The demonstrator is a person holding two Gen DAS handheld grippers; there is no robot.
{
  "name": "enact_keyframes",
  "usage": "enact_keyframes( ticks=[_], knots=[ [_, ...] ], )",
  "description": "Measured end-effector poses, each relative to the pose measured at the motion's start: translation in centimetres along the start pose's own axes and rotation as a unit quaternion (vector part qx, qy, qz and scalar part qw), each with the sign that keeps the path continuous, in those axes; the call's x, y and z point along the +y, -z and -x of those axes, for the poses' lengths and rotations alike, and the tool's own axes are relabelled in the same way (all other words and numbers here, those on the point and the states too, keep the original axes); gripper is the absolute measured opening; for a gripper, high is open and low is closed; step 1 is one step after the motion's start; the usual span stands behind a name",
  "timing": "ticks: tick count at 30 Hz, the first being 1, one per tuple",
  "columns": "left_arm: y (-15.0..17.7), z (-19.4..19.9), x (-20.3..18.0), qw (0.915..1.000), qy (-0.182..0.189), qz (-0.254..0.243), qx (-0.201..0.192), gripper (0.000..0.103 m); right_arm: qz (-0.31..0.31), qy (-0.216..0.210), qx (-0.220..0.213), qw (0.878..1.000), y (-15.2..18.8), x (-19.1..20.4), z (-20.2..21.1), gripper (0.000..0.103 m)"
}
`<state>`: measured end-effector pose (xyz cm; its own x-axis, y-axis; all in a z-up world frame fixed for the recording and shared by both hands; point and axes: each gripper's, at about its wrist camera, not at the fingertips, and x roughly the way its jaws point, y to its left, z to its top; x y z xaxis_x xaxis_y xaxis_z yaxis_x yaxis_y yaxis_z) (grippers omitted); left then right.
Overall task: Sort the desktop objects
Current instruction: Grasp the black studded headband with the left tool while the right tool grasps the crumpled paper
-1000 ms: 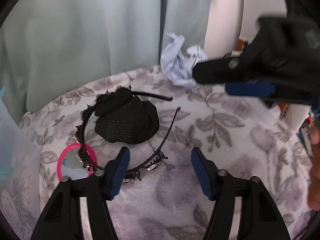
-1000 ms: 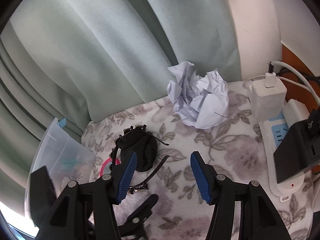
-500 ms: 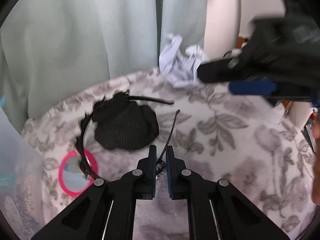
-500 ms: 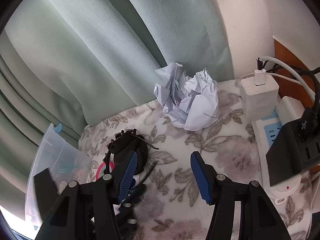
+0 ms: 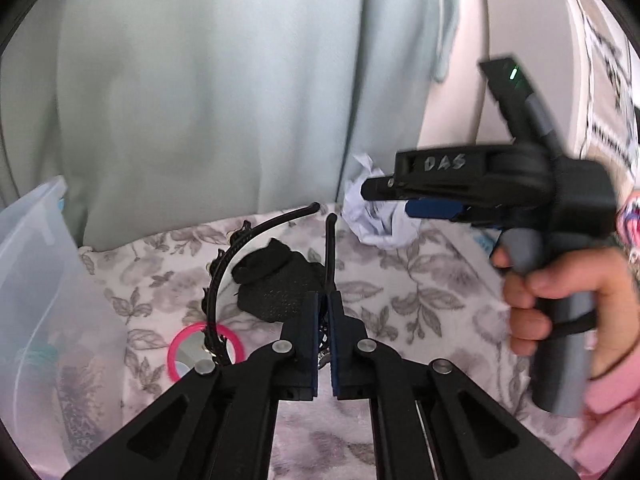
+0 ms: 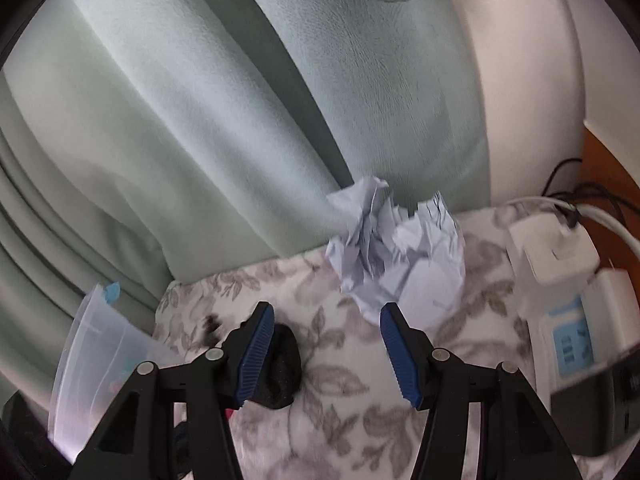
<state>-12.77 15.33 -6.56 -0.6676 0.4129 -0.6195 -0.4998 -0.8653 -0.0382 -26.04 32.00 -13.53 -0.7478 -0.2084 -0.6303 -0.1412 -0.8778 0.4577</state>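
My left gripper (image 5: 323, 300) is shut on a thin black headband (image 5: 256, 231) and holds it lifted, its two ends pointing up and away. Under it lie a black mesh hair net (image 5: 280, 280) and a round pink-rimmed mirror (image 5: 188, 350) on the floral cloth. My right gripper (image 6: 326, 344) is open and empty, above the cloth in front of a crumpled white paper ball (image 6: 400, 256). The hair net (image 6: 282, 368) shows behind its left finger. The right gripper also shows in the left wrist view (image 5: 432, 196).
A clear plastic box (image 5: 36, 300) stands at the left edge; it also shows in the right wrist view (image 6: 96, 352). A white power strip with a charger (image 6: 560, 276) and a black device (image 6: 596, 408) sit at the right. Pale green curtains (image 6: 240, 120) hang behind.
My left gripper closed on the headband and has lifted it off the cloth. The right gripper moved forward toward the paper ball and stayed open.
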Motion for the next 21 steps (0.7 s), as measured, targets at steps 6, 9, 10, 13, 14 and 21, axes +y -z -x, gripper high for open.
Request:
enact_keyframes(
  ticks=[6, 9, 10, 13, 14, 21],
  knots=[
    [-0.4, 1.4, 1.3, 0.9997, -0.001, 0.022, -0.014, 0.002, -0.010, 0.008, 0.002, 1.000, -1.3, 0.0, -2.5, 0.049],
    [-0.4, 2.0, 1.8, 0.9994, -0.004, 0.028, -0.019, 0.000, -0.017, 0.012, 0.003, 1.000, -1.6, -0.1, -3.2, 0.045],
    [-0.4, 2.1, 2.0, 0.9994, -0.005, 0.029, -0.019, 0.000, -0.019, 0.013, 0.003, 1.000, -1.7, -0.2, -3.5, 0.042],
    [-0.4, 2.6, 2.5, 0.9991, -0.002, 0.035, -0.024, 0.000, -0.030, 0.015, 0.011, 0.999, -1.8, -0.5, -4.2, 0.036],
    [-0.4, 2.7, 2.6, 0.9990, -0.003, 0.037, -0.026, 0.000, -0.037, 0.012, 0.016, 0.999, -1.7, -0.7, -4.4, 0.035],
    [0.1, 2.6, 3.6, 0.9981, -0.005, 0.058, -0.021, 0.000, -0.046, 0.006, 0.009, 0.999, -1.0, -1.1, -2.9, 0.010]
  ],
)
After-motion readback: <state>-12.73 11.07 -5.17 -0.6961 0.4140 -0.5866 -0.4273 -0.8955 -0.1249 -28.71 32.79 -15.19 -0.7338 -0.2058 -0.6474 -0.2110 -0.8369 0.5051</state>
